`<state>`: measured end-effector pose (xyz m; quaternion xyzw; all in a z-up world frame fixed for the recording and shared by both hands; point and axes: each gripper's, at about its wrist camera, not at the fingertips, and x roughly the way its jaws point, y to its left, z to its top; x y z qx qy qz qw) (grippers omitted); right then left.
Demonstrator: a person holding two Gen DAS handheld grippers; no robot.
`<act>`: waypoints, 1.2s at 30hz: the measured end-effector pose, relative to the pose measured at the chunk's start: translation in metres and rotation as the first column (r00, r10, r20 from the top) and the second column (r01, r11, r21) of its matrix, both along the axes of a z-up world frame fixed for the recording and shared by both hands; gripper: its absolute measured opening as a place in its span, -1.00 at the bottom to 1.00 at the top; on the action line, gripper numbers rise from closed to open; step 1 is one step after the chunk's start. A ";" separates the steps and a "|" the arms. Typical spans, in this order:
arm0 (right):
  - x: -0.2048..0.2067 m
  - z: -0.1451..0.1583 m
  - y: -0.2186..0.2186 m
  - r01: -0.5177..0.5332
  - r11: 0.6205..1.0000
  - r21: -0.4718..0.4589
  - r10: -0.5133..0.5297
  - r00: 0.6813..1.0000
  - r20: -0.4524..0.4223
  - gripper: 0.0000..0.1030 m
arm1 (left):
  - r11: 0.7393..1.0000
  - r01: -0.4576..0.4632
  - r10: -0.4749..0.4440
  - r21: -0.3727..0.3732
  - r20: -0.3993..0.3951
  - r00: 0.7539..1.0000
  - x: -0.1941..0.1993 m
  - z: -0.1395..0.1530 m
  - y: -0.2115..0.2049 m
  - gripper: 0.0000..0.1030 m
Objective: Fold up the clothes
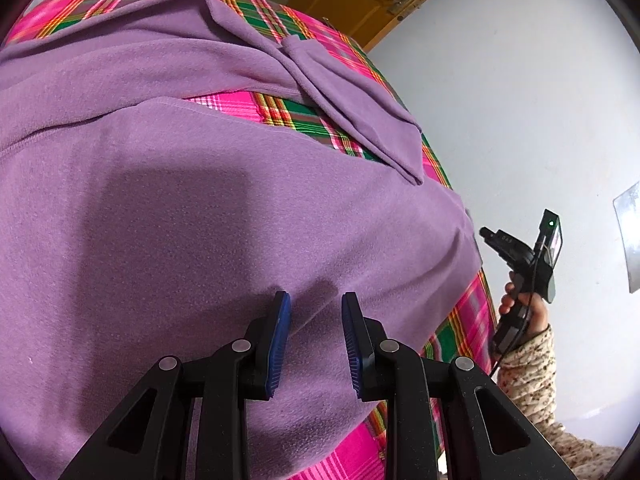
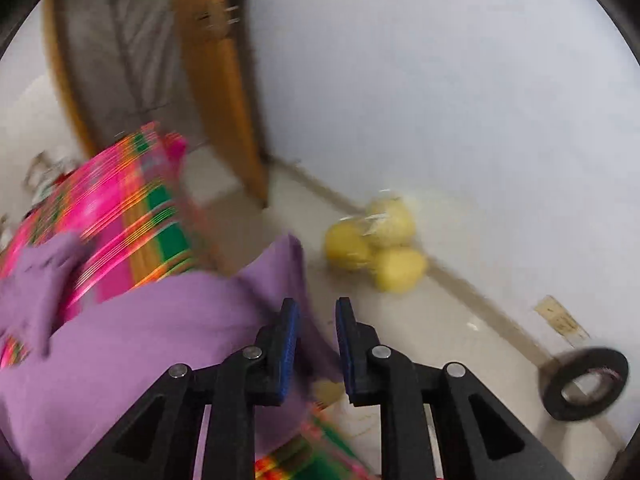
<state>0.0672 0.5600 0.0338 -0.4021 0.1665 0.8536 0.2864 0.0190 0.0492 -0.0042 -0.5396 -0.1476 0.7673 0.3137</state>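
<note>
A purple fleece garment lies spread over a bed with a pink, green and orange plaid cover. One sleeve runs toward the bed's right edge. My left gripper hangs open just above the garment's near part, with nothing between its blue pads. In the blurred right wrist view my right gripper is open beside the garment's edge, over the bed's side. A hand in a speckled sleeve holds the right gripper off the bed's right edge, its tip close to the cloth.
A white wall and a wooden door stand right of the bed. On the pale floor lie a bag of yellow round objects and a black ring.
</note>
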 end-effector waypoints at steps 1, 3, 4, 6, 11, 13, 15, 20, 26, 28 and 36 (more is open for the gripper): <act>0.000 0.003 0.000 0.001 1.000 -0.002 -0.001 1.000 -0.012 -0.62 | 1.000 -0.003 0.003 0.001 0.001 1.000 -0.001 0.000 -0.001 -0.47; 0.000 0.008 -0.001 0.002 1.000 -0.006 -0.002 0.999 -0.035 -0.62 | 1.000 -0.009 0.009 0.003 0.003 1.000 -0.002 0.000 -0.004 -0.47; -0.001 0.010 -0.004 -0.003 1.000 -0.001 0.003 0.999 -0.042 -0.62 | 1.000 -0.013 0.013 0.004 0.003 1.000 -0.003 0.000 -0.005 -0.47; -0.006 0.014 -0.012 -0.038 0.999 -0.003 0.038 0.998 -0.059 -0.62 | 1.000 -0.021 0.021 0.002 0.000 1.000 -0.004 0.000 -0.008 -0.47; -0.028 0.021 -0.044 -0.171 0.985 -0.026 0.168 0.982 -0.092 -0.62 | 0.998 -0.069 0.069 0.003 -0.004 0.998 -0.012 0.003 -0.025 -0.47; -0.038 0.023 -0.062 -0.233 0.972 -0.028 0.229 0.968 -0.098 -0.62 | 0.996 -0.094 0.094 0.005 -0.007 0.996 -0.016 0.005 -0.034 -0.47; -0.049 0.025 -0.079 -0.295 0.955 -0.029 0.290 0.951 -0.104 -0.62 | 0.993 -0.121 0.121 0.006 -0.011 0.993 -0.020 0.006 -0.044 -0.47; -0.073 0.029 -0.126 -0.459 0.888 -0.016 0.455 0.884 -0.104 -0.57 | 0.983 -0.180 0.180 -0.014 -0.032 0.983 -0.035 0.014 -0.065 -0.47; -0.101 0.024 -0.162 -0.535 0.845 0.008 0.534 0.843 -0.063 -0.50 | 0.979 -0.200 0.196 -0.045 -0.069 0.978 -0.059 0.025 -0.073 -0.47; -0.108 0.025 -0.170 -0.559 0.829 0.006 0.558 0.826 -0.074 -0.43 | 0.979 -0.198 0.194 -0.054 -0.077 0.978 -0.067 0.026 -0.073 -0.47; -0.140 0.028 -0.222 -0.686 0.727 0.030 0.687 0.725 -0.054 -0.34 | 0.976 -0.196 0.187 -0.090 -0.107 0.977 -0.099 0.033 -0.069 -0.47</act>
